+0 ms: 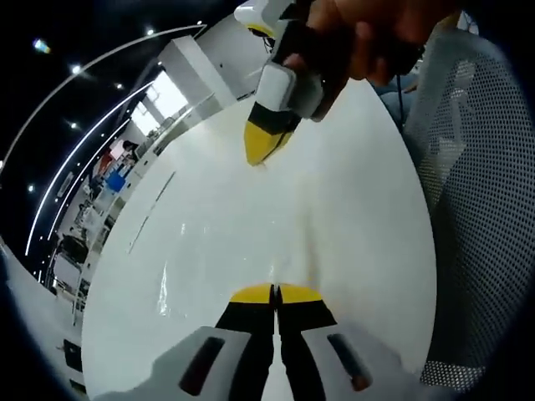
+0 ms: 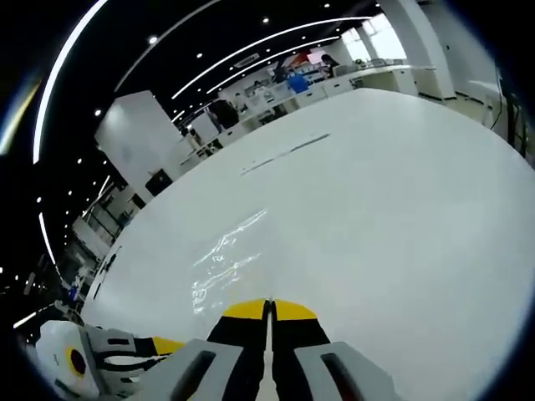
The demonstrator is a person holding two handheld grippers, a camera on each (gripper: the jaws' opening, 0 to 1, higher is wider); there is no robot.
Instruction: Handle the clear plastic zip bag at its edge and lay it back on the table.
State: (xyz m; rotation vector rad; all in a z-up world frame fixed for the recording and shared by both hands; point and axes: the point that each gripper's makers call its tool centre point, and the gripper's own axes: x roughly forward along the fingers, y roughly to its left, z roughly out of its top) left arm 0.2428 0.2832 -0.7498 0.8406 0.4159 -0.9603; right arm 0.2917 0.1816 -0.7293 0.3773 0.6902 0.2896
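The clear plastic zip bag (image 1: 219,255) lies flat on the white table (image 1: 359,200), showing only as faint glints and creases. My left gripper (image 1: 274,292) is shut at the bag's near edge, where a thin crease runs into its yellow tips. Across the bag a hand holds my right gripper (image 1: 265,150), tips together and touching down at the far edge. In the right gripper view the bag (image 2: 224,261) glints just ahead and left of the right gripper (image 2: 269,307), whose jaws are shut on its edge. The left gripper (image 2: 163,344) shows at the lower left.
A grey mesh chair back (image 1: 476,209) stands beside the table's right edge. Desks, shelves and a blue box (image 2: 298,83) line the far side of the room beyond the table (image 2: 401,192). A thin dark line (image 2: 284,153) marks the tabletop farther out.
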